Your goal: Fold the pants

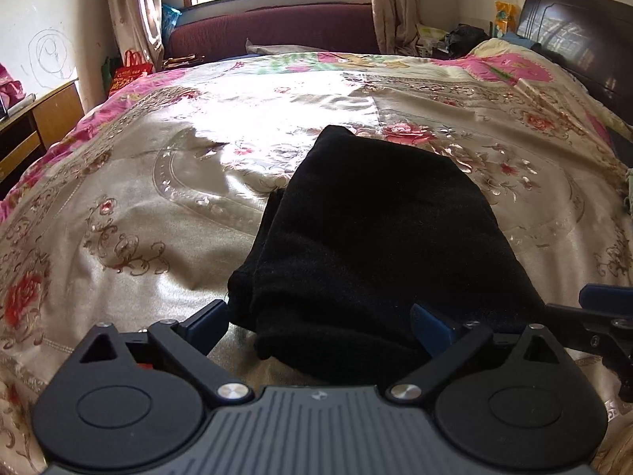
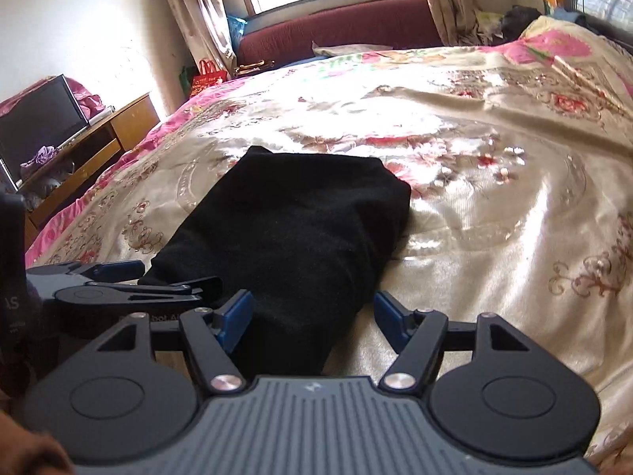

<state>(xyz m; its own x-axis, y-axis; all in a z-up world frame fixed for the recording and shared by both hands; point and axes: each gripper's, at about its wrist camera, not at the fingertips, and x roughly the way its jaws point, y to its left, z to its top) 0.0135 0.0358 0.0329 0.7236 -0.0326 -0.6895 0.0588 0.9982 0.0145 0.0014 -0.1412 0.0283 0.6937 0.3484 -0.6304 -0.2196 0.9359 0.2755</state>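
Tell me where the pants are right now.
The pants lie folded in a black bundle on the bedspread, their near end between the open left gripper and right gripper, in the centre of both wrist views.

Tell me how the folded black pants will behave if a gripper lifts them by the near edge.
The black pants look like soft knit, so they would probably droop and unfold. The stacked layers could slide apart. On the glossy satin bedspread, a push would likely make the bundle slip rather than roll.
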